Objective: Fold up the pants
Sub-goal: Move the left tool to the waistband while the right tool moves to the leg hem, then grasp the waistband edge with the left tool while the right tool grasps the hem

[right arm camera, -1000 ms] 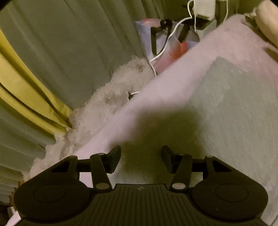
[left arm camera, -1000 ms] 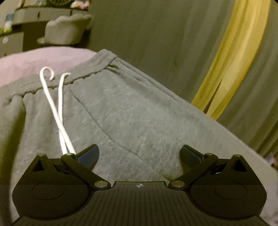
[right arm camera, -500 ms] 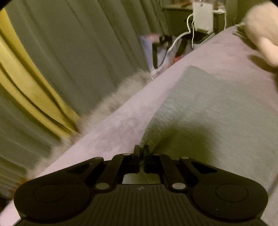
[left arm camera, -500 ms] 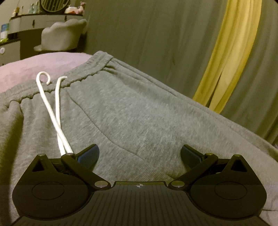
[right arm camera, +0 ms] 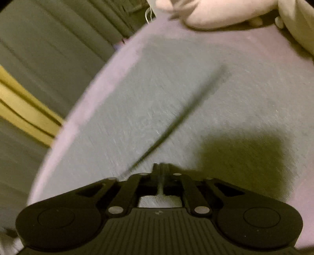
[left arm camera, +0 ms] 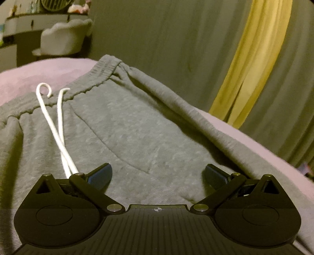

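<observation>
1. Grip first: our right gripper [right arm camera: 160, 172] pinches grey pants [right arm camera: 176, 94] fabric, jaws easing apart; we should hold firm.
2. Our left gripper [left arm camera: 157, 174], jaws wide, hovers over the hip.
3. Farther, the waistband [left arm camera: 92, 77] lies on the pink bed [left arm camera: 39, 72]; we align there.

The grey pants [left arm camera: 137, 127] cover most of the bed [left arm camera: 39, 74] and serve as the landmark. Ahead of the left claw [left arm camera: 157, 174], whose jaws stand wide apart, the pants' cloth lies flat and low, so the way toward the waistband [left arm camera: 102, 72] is open. Two white drawstrings [left arm camera: 57, 125] trail over the pants beside that claw's left finger. Beyond the pants' far edge a strip of bare bed is free, then curtains [left arm camera: 176, 49] close off that side. Past the waistband stands a pale chair [left arm camera: 62, 39]. In the right wrist view, a raised fold line [right arm camera: 182, 115] crosses the pants, and pale cushions [right arm camera: 215, 13] block the bed's far end.
</observation>
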Available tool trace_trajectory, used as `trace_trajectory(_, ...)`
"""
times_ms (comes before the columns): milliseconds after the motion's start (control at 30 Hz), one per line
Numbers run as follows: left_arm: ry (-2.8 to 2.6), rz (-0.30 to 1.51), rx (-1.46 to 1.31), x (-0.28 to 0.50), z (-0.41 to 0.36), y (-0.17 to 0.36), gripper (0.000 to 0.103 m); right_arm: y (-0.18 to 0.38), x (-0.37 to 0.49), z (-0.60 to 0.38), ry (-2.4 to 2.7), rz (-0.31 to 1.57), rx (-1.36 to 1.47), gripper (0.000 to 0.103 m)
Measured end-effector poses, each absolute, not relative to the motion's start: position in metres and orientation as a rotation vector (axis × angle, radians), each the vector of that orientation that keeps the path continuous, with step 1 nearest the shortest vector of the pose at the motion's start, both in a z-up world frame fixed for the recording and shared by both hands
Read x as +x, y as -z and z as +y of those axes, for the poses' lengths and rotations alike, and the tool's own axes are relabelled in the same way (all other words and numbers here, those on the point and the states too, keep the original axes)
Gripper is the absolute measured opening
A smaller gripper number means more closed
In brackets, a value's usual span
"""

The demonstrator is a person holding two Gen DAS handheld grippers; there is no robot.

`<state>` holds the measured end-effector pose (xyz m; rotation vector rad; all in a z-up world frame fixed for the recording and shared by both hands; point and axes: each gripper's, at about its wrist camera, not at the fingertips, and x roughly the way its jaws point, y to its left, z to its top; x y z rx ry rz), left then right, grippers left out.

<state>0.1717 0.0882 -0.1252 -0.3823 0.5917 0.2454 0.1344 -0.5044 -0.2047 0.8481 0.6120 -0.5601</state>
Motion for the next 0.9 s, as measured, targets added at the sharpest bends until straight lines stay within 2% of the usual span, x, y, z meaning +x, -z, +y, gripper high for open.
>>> trace_trajectory(33, -0.234, 0.596, -0.407, 0.172, 0.091, 0.122, 0.103, 0.205, 0.133, -0.506, 0.548, 0.567, 0.862, 0.040)
trace_trajectory(67, -0.224, 0.596, -0.426, 0.172, 0.093, 0.119, 0.103, 0.204, 0.129, -0.502, 0.561, 0.544, 0.861, 0.054)
trace_trajectory(100, -0.210, 0.597, -0.442, 0.172, 0.095, 0.116, 0.103, 0.205, 0.128, -0.502, 0.572, 0.520, 0.844, 0.074)
trace_trajectory(133, -0.196, 0.597, -0.451, 0.172, 0.097, 0.111, 0.103, 0.206, 0.125, -0.502, 0.572, 0.501, 0.814, 0.083)
trace_trajectory(300, -0.077, 0.603, -0.572, 0.183, 0.111, 0.081, 0.103, 0.227, 0.115, -0.514, 0.495, 0.412, 0.851, 0.089)
trace_trajectory(400, -0.029, 0.648, -0.639, 0.213, 0.125, 0.071, 0.103, 0.230, 0.120, -0.522, 0.416, 0.368, 0.971, 0.091)
trace_trajectory(467, -0.036, 0.709, -0.688, 0.243, 0.136, 0.073, 0.103, 0.236, 0.124, -0.527, 0.418, 0.356, 1.014, 0.089)
trace_trajectory(500, -0.044, 0.740, -0.710, 0.256, 0.141, 0.076, 0.103, 0.235, 0.127, -0.526, 0.421, 0.348, 1.019, 0.083)
trace_trajectory(567, -0.085, 0.801, -0.727, 0.285, 0.149, 0.085, 0.103, 0.237, 0.129, -0.528, 0.438, 0.339, 1.026, 0.056)
trace_trajectory(600, -0.095, 0.826, -0.732, 0.297, 0.151, 0.090, 0.096, 0.241, 0.130, -0.531, 0.440, 0.339, 1.049, 0.035)
trace_trajectory(633, -0.114, 0.848, -0.736, 0.308, 0.152, 0.094, 0.081, 0.247, 0.130, -0.536, 0.437, 0.337, 1.090, 0.025)
trace_trajectory(700, -0.101, 0.886, -0.750, 0.324, 0.151, 0.102, 0.076, 0.261, 0.128, -0.547, 0.429, 0.307, 1.185, 0.014)
trace_trajectory(767, -0.098, 0.932, -0.730, 0.337, 0.146, 0.110, 0.069, 0.269, 0.126, -0.554, 0.420, 0.268, 1.269, 0.012)
trace_trajectory(800, -0.105, 0.943, -0.703, 0.342, 0.144, 0.111, 0.059, 0.270, 0.126, -0.555, 0.418, 0.259, 1.288, 0.013)
trace_trajectory(867, -0.090, 0.959, -0.668, 0.347, 0.141, 0.110, 0.030, 0.270, 0.127, -0.553, 0.414, 0.252, 1.296, 0.014)
trace_trajectory(900, -0.065, 0.971, -0.685, 0.347, 0.142, 0.109, 0.012, 0.270, 0.129, -0.552, 0.417, 0.251, 1.293, 0.014)
